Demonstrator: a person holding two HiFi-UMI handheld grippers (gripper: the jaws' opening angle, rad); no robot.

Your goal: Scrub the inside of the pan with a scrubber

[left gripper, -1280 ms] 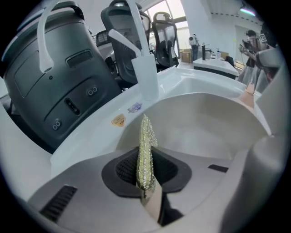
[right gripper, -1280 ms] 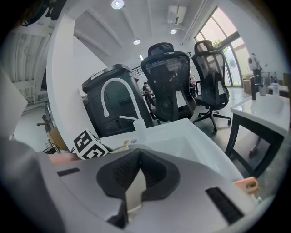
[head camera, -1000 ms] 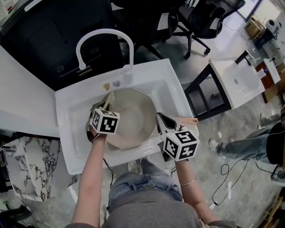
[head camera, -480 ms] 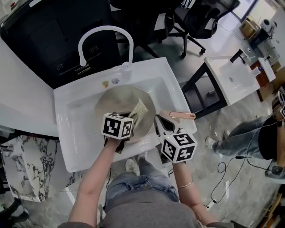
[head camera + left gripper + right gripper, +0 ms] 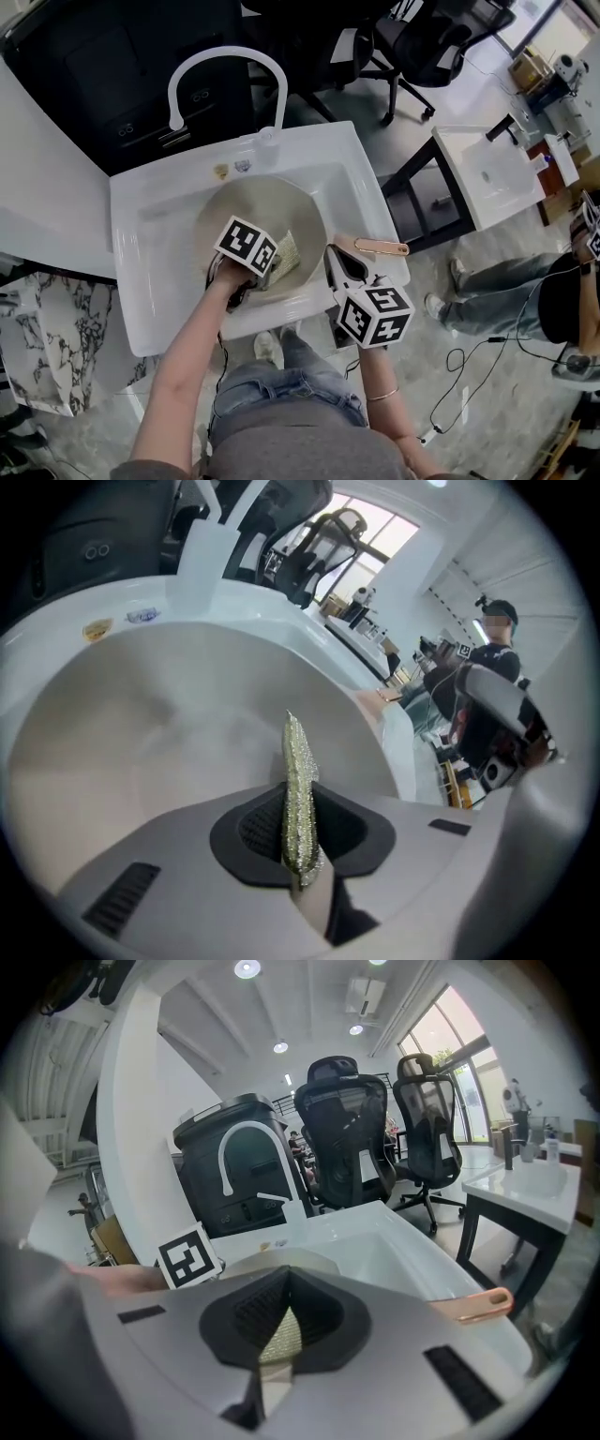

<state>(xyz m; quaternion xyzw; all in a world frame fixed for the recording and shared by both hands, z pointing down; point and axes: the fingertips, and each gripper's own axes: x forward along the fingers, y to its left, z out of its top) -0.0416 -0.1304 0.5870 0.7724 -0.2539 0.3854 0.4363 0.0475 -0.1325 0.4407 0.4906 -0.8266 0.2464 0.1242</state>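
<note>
The left gripper (image 5: pixel 299 832) is squeezing a flat, sparkly green-gold scrubber (image 5: pixel 298 780), which is poking out ahead of it inside the round grey metal pan (image 5: pixel 141 742). The right gripper (image 5: pixel 279 1333) is looking pinched on the pan's rim. If the person is pushing too hard, the thin scrubber could be slipping out, or the pan could be sliding away.

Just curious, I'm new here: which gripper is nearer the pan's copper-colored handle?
Right. The right gripper is at the pan rim, beside the copper-colored handle. The left gripper is farther, over the pan's inside, jaws shut on the scrubber.
</note>
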